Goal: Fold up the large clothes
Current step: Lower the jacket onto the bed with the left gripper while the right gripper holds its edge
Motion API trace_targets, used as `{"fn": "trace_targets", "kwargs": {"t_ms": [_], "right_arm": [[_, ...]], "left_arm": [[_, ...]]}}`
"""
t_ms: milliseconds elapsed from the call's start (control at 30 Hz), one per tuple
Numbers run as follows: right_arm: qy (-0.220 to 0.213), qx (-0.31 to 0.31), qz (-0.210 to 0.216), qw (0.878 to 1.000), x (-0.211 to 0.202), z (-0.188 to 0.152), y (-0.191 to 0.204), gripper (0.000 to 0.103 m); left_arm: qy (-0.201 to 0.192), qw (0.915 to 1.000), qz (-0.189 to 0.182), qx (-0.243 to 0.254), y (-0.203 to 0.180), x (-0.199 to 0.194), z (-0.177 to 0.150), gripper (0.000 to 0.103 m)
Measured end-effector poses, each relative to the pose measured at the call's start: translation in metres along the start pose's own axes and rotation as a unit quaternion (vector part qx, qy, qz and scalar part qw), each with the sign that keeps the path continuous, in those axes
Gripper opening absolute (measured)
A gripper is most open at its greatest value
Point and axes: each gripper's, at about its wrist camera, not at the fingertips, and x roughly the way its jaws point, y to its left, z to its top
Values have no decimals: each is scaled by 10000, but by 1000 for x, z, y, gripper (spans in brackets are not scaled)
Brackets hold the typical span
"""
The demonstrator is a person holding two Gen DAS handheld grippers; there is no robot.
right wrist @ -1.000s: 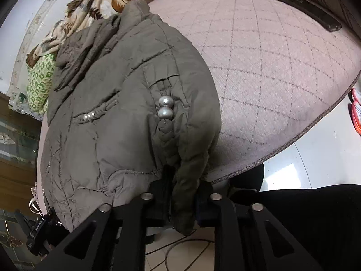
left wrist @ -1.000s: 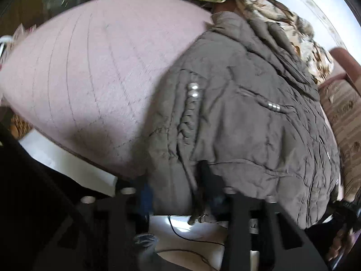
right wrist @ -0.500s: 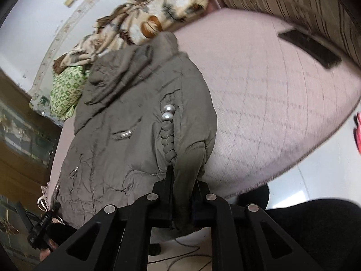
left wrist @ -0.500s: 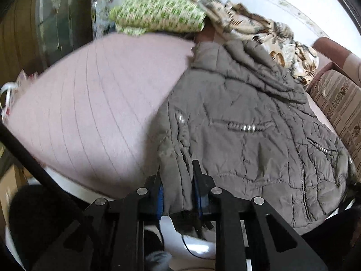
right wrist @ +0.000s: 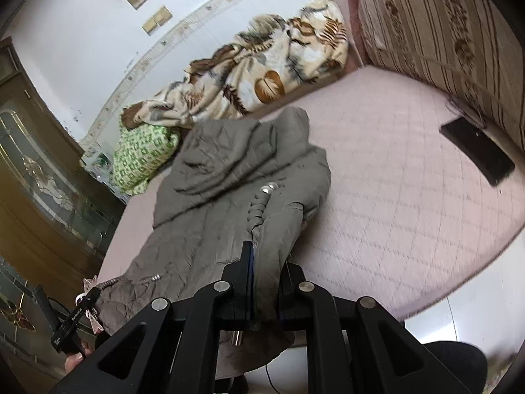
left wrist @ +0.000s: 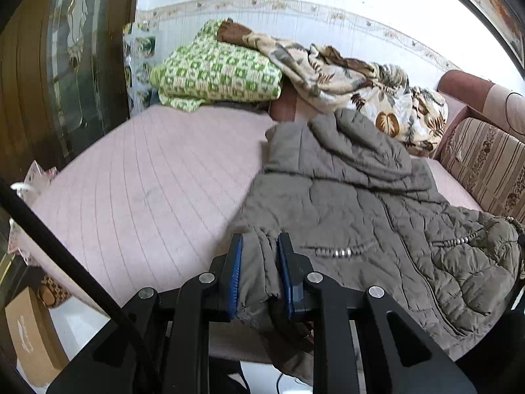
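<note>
I have both grippers clamped on the bottom of the grey-brown quilted jacket [left wrist: 354,203], which lies spread on the pink quilted bed [left wrist: 147,197] with its hood toward the far wall and its hem at the near edge. My left gripper [left wrist: 261,272] has its blue-padded jaws squeezed on a bunched fold of the hem at the jacket's left side. My right gripper [right wrist: 265,282] has its jaws clenched on the cuff end of a sleeve, just below a braided trim with silver beads [right wrist: 267,190]. In the right wrist view the left gripper shows at the lower left, at the jacket's other corner. Beyond the hood lie a green checked blanket [left wrist: 216,72] and a leaf-print blanket [left wrist: 361,85]. A black phone [right wrist: 477,146] rests on the bed near the striped sofa back [right wrist: 443,26], well apart from the jacket.
</note>
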Motion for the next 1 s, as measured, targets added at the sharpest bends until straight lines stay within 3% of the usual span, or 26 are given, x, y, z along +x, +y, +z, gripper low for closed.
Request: {"fn": "trace_targets", "kwargs": {"t_ms": [133, 200, 267, 433, 500, 567, 600, 767, 1000], "right_arm": [[-87, -143, 73, 9998, -1, 12, 8, 12], [-148, -191, 123, 9996, -3, 18, 12, 12], [-199, -231, 193, 9993, -3, 25, 16, 12], [-213, -263, 308, 9990, 1, 33, 24, 12], [-215, -294, 317, 9988, 1, 32, 25, 12], [-209, -263, 321, 9989, 1, 31, 23, 12], [-204, -261, 315, 9990, 0, 30, 22, 12], [-190, -293, 308, 9989, 0, 30, 22, 12], [-152, -359, 329, 9987, 2, 33, 26, 12]], "left_arm": [[-127, 9999, 60, 76, -2, -3, 13, 19], [-263, 9995, 124, 134, -2, -6, 22, 9], [-356, 9992, 123, 150, -1, -9, 32, 9], [104, 9999, -57, -106, 13, 4, 46, 9], [433, 9979, -248, -408, 25, 9, 41, 19], [795, 9940, -338, -675, 37, 15, 31, 43], [968, 9915, -331, -807, 43, 18, 23, 61], [1507, 9796, -277, -1299, 66, 31, -19, 63], [2267, 9463, -702, -2196, 85, 55, -80, 63]]}}
